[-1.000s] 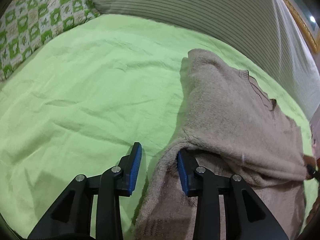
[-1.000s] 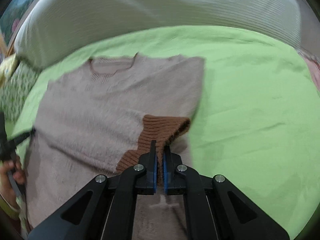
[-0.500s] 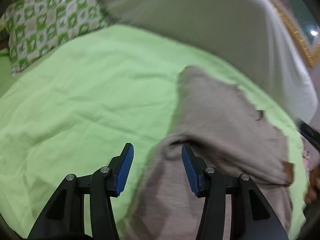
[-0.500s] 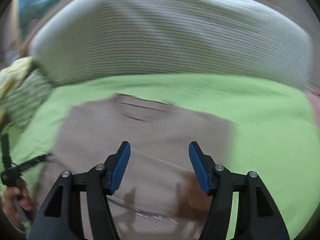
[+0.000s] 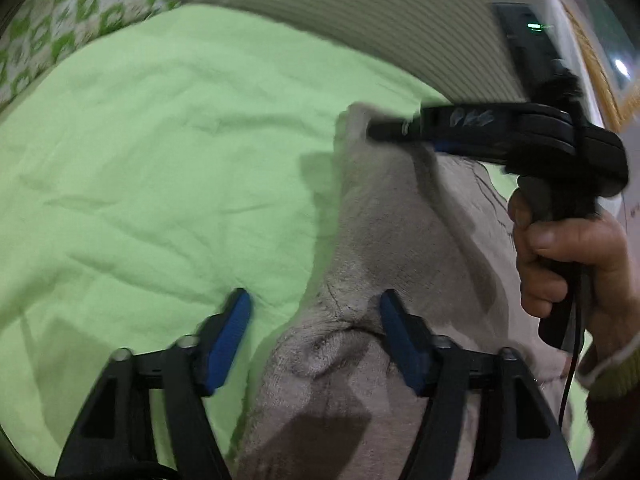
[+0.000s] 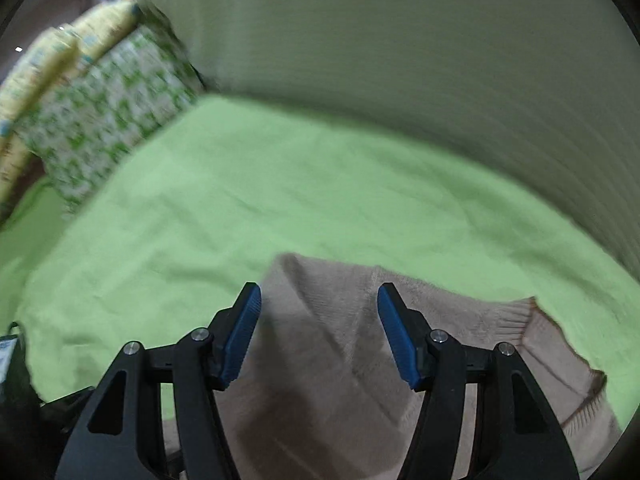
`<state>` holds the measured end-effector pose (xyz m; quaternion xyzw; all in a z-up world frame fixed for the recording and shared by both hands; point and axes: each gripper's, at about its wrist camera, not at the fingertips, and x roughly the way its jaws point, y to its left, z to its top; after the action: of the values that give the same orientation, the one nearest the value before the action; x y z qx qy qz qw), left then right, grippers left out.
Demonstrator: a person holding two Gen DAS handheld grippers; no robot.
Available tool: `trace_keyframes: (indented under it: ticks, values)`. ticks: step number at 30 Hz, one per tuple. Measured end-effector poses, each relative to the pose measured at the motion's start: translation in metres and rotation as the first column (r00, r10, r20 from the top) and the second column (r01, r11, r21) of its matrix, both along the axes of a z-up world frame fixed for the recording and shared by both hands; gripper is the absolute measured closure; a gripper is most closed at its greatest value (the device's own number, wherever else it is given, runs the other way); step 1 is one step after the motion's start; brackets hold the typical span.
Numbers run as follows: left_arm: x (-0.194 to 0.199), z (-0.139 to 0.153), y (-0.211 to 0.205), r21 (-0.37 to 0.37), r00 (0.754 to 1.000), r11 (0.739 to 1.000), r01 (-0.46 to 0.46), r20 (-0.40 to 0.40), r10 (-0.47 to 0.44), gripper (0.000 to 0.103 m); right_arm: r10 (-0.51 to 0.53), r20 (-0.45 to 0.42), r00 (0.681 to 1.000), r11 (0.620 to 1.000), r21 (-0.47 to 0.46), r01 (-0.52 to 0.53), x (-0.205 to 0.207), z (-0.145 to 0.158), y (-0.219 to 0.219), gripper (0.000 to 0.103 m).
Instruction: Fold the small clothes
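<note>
A small beige knitted sweater (image 5: pixel 400 240) lies on the green bedsheet (image 5: pixel 160 140), its sleeves folded in. My left gripper (image 5: pixel 314 320) is open over the sweater's left edge, at a bunched fold. My right gripper (image 6: pixel 318 320) is open and empty above the sweater's far left shoulder corner (image 6: pixel 320 312). In the left wrist view the right gripper's black body (image 5: pixel 500 136) reaches over the sweater's top, held by a hand (image 5: pixel 568 256). The ribbed neckline (image 6: pixel 552 344) shows at the right of the right wrist view.
A large striped grey cushion (image 6: pixel 400 60) runs along the back of the bed. A green-and-white patterned pillow (image 6: pixel 100 128) and a yellow one (image 6: pixel 52 60) lie at the left. Green sheet (image 6: pixel 200 208) spreads left of the sweater.
My right gripper let go of the brown-cuffed sleeve, opened, and swung up to the sweater's far left corner. My left gripper stayed open near the left fold and drew back slightly.
</note>
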<state>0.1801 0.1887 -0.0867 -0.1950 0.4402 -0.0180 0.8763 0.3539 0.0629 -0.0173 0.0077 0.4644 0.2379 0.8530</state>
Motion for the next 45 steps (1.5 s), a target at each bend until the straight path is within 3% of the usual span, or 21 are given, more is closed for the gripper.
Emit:
trace_keyframes:
  ticks: [1,2,4,5,7,11,14,16,20,25,27,30,33,35,37,40,42,45]
  values:
    - [-0.001,-0.001,0.000,-0.005,1.000,1.000,0.011,0.001,-0.011,0.070,0.027,-0.029,0.999,0.999,0.025,-0.026,0.002,-0.005,0.002,0.096]
    - [0.000,-0.002,0.002,-0.032,1.000,0.999,0.025,0.003,-0.025,0.079,0.027,-0.022,0.999,0.999,0.026,-0.026,-0.001,-0.006,0.001,0.096]
    - [0.000,-0.001,0.006,-0.033,0.999,0.999,0.031,0.014,-0.030,0.082,-0.017,0.075,0.997,0.999,0.038,0.014,-0.010,0.004,-0.010,0.097]
    - [-0.001,-0.001,0.007,-0.019,0.999,0.999,0.034,0.020,-0.034,0.082,-0.063,0.102,0.993,0.994,0.097,0.053,-0.010,0.008,-0.021,0.097]
    - [-0.001,-0.003,0.006,-0.015,0.999,0.999,0.035,0.017,-0.034,0.082,-0.145,0.073,0.987,0.978,0.161,0.132,-0.006,0.001,-0.034,0.097]
    - [-0.006,-0.003,0.005,0.012,1.000,1.000,0.026,0.016,-0.026,0.081,-0.170,0.006,0.985,0.981,0.097,0.169,0.006,-0.035,-0.026,0.096]
    - [-0.012,0.003,0.005,0.046,1.000,0.999,0.014,0.007,-0.014,0.077,-0.220,0.001,0.975,0.959,0.184,0.216,-0.004,-0.027,-0.037,0.089]
    - [-0.019,0.006,0.006,0.078,1.000,0.997,-0.008,-0.008,0.008,0.077,-0.262,0.023,0.965,0.938,0.240,0.249,-0.021,-0.011,-0.050,0.077]
    - [-0.042,0.021,0.007,0.055,1.000,0.998,-0.017,0.019,0.016,0.078,-0.257,0.112,0.960,0.933,0.286,0.217,-0.081,0.021,-0.076,0.074]
    - [-0.041,0.044,-0.015,0.034,0.996,0.999,0.023,0.080,-0.026,0.070,-0.277,0.080,0.957,0.935,0.251,0.250,-0.147,0.005,-0.105,0.074]
    - [-0.036,0.052,-0.033,0.032,0.992,0.998,0.063,0.109,-0.066,0.068,-0.344,0.057,0.937,0.928,0.174,0.330,-0.172,-0.011,-0.133,0.074]
    - [-0.007,0.060,-0.061,0.043,0.984,0.991,0.125,0.123,-0.130,0.062,-0.453,-0.017,0.891,0.867,0.227,0.444,-0.194,-0.028,-0.174,0.074]
    - [0.023,0.055,-0.079,0.070,0.978,0.981,0.183,0.088,-0.189,0.057,-0.556,-0.037,0.831,0.802,0.239,0.547,-0.218,-0.033,-0.215,0.074]
    - [0.042,0.042,-0.077,0.107,0.986,0.982,0.157,0.036,-0.161,0.058,-0.611,-0.051,0.790,0.760,0.242,0.604,-0.232,-0.036,-0.239,0.074]
    - [0.052,0.028,-0.067,0.091,0.990,0.986,0.139,-0.007,-0.139,0.058,-0.657,-0.069,0.751,0.739,0.137,0.659,-0.238,-0.045,-0.258,0.074]
    - [0.043,0.026,-0.055,0.094,0.993,0.988,0.119,-0.024,-0.117,0.055,-0.669,-0.087,0.738,0.727,0.128,0.675,-0.246,-0.052,-0.278,0.090]
    - [0.027,0.027,-0.050,0.091,0.993,0.989,0.114,-0.037,-0.112,0.048,-0.697,-0.053,0.715,0.711,0.079,0.699,-0.252,-0.041,-0.278,0.092]
    - [-0.012,0.027,-0.041,0.084,0.995,0.992,0.093,-0.048,-0.089,0.039,-0.689,-0.051,0.723,0.714,0.121,0.689,-0.269,-0.028,-0.279,0.084]
